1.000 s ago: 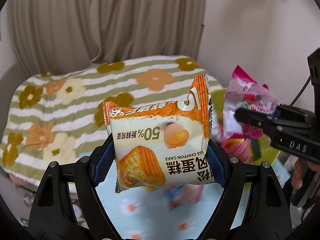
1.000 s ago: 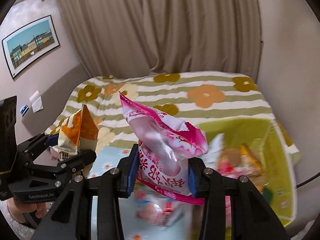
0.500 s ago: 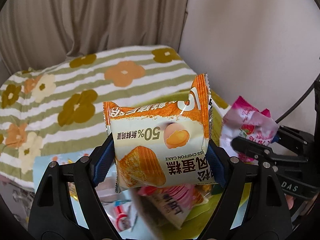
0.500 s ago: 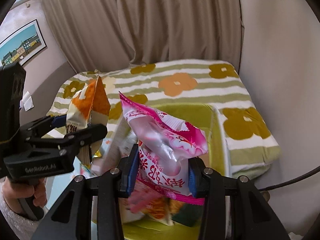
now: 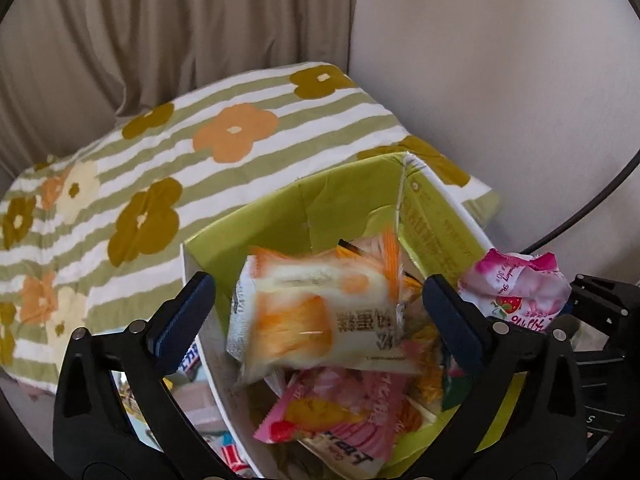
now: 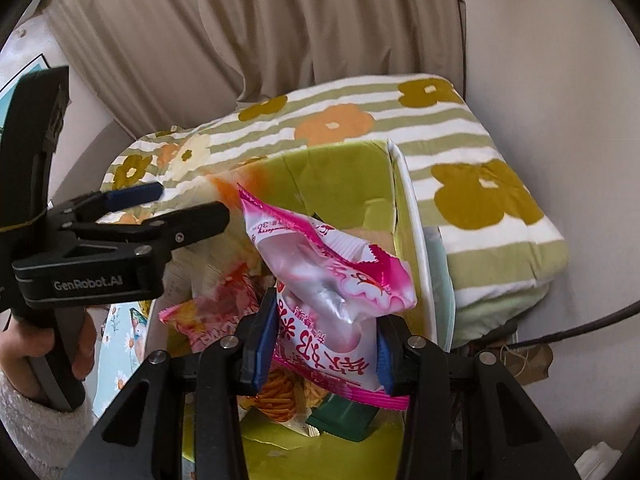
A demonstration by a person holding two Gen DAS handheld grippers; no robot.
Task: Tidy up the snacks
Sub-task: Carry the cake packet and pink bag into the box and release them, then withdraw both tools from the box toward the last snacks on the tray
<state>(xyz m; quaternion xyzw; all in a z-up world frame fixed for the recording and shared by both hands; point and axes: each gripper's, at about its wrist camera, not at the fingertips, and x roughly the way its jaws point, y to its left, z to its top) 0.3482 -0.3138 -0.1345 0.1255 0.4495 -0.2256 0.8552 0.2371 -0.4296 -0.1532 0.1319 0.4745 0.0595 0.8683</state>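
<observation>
Left hand-held gripper (image 5: pixel 320 312): jaws opening wide, pads clear of blurred orange cake packet (image 5: pixel 316 316) between them, above green box (image 5: pixel 280 208). Right hand-held gripper (image 6: pixel 326 344): clamped on pink snack bag (image 6: pixel 328 280), over same box on flowered bed (image 6: pixel 480 184).

Both wrist views look down, close, into the green box (image 5: pixel 256 224).

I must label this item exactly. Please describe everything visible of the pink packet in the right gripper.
The pink packet is a glossy plastic pouch, magenta at its crimped edges, pale and translucent in the middle, with red characters and a strawberry picture. It stands upright but crumpled, its top bent over. The right gripper has its jaws shut on its lower part, above the green box of snacks. Nothing else touches it.
</observation>
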